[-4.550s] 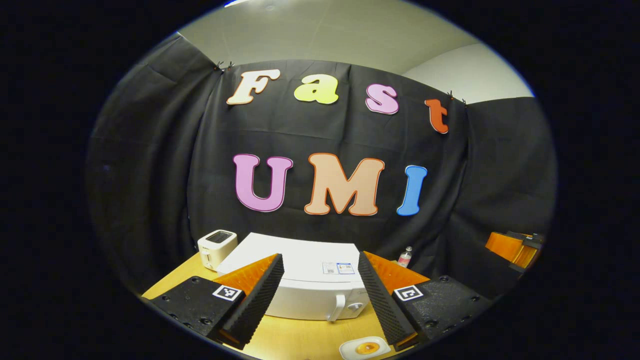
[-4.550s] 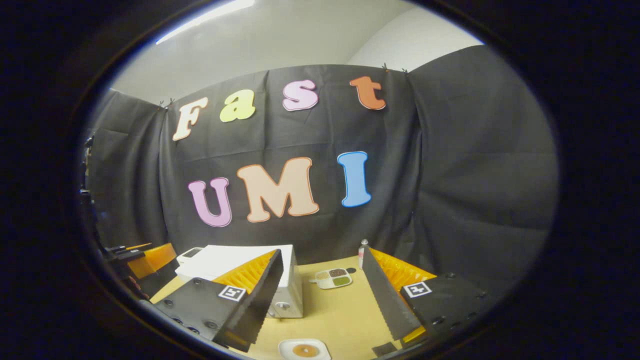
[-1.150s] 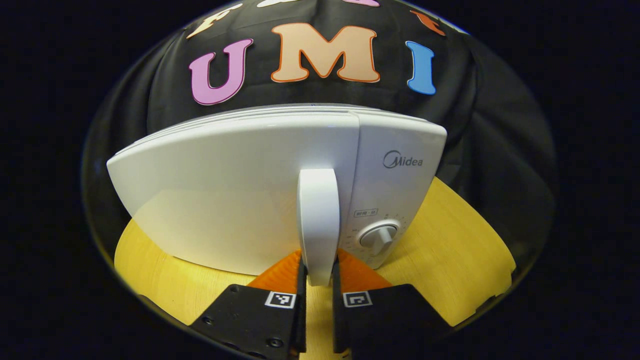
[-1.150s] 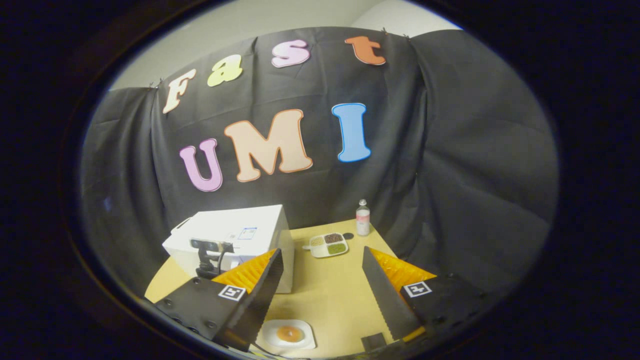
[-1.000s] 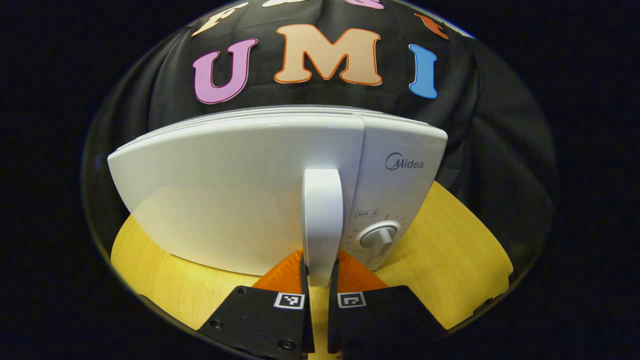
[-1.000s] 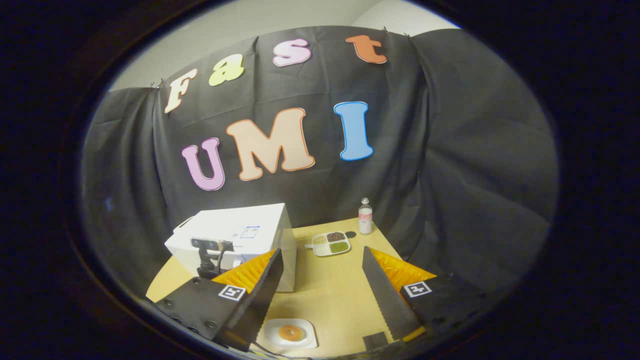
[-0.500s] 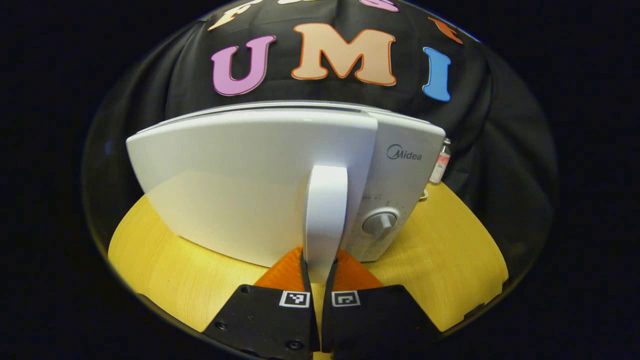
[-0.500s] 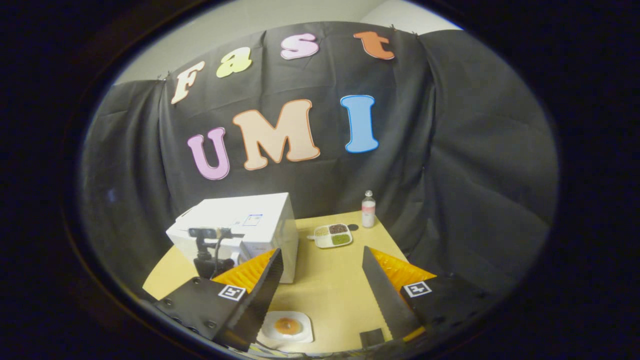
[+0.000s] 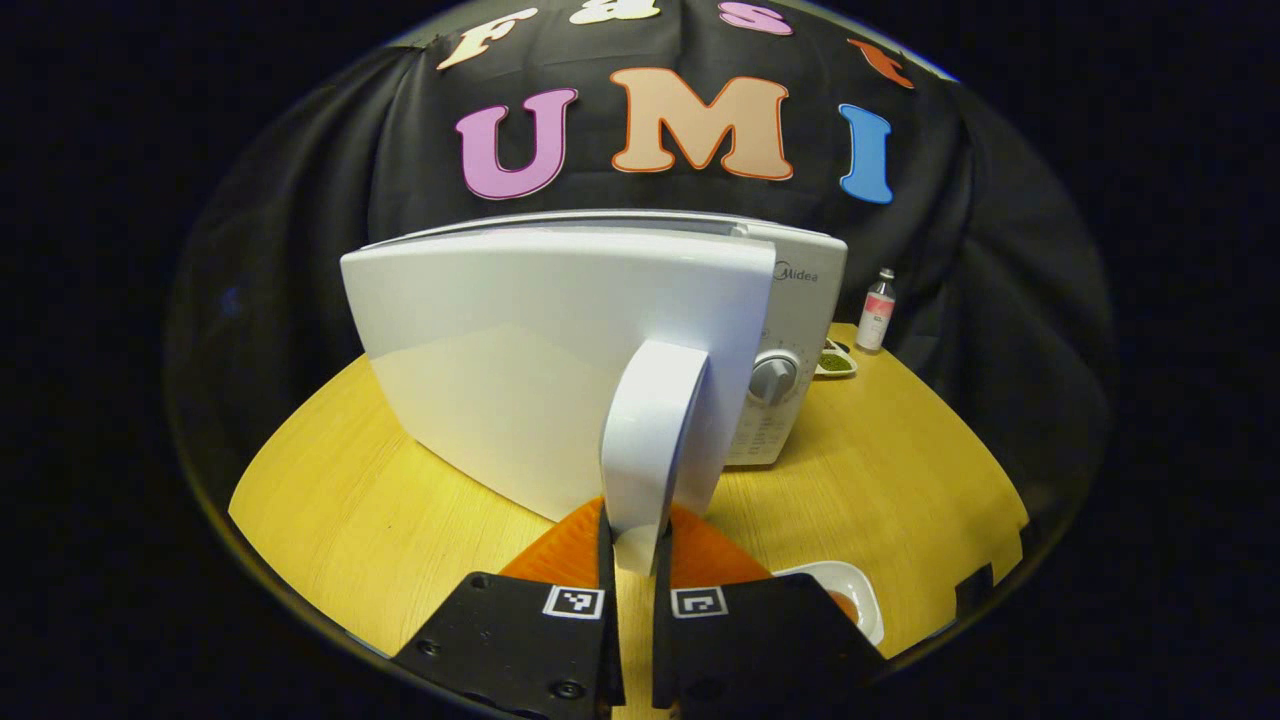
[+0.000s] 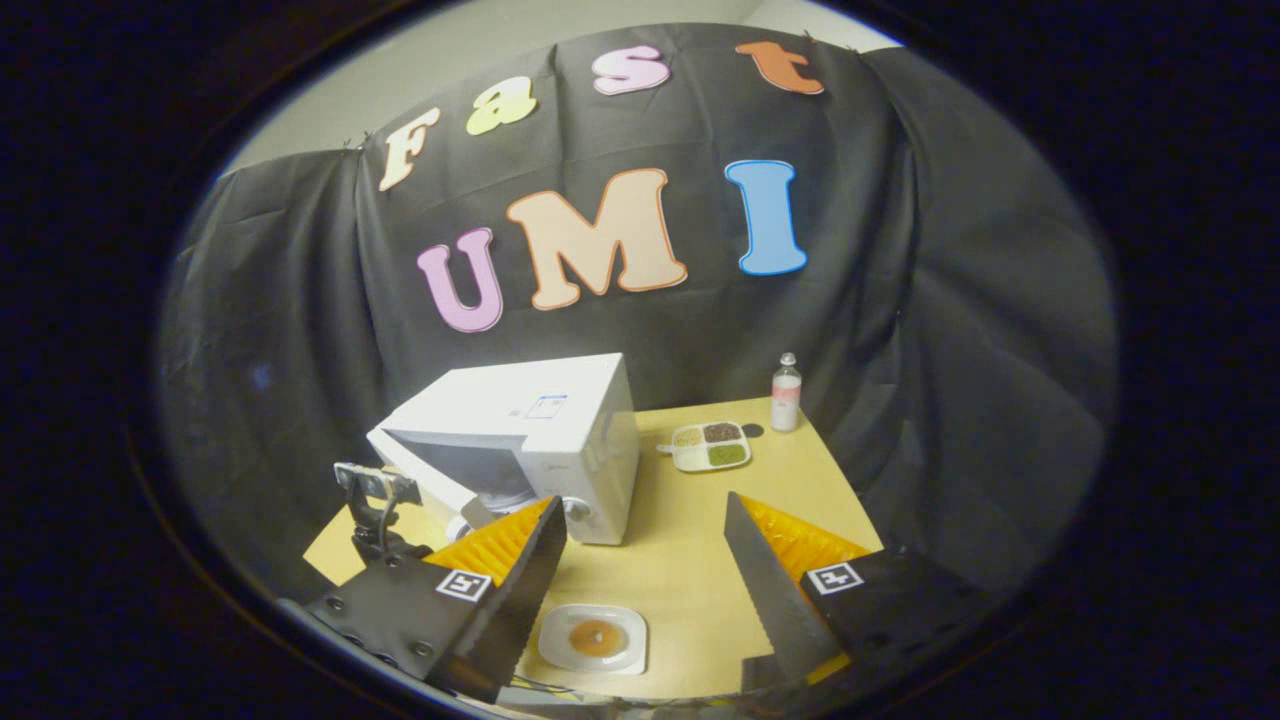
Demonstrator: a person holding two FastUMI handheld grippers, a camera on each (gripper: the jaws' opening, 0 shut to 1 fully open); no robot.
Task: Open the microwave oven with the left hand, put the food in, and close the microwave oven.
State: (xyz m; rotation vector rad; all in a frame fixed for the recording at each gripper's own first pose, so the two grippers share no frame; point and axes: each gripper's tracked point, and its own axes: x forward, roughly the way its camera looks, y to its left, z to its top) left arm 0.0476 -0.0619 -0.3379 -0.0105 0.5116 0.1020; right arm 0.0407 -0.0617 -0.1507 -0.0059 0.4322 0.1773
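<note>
We had the left hand-held gripper clamped on the white curved door handle, both fingers pressing its lower end, so that it could swing the glossy white microwave oven door outward. Our right hand-held gripper hung with fingers wide apart above the white plate of orange food on the pale wooden worktop, just in front of the oven, likely ready to lift it.

White microwave ajar; food seemingly plated.

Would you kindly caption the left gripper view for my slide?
Left tongs clamped on the microwave's door handle, door partly swung open.
</note>
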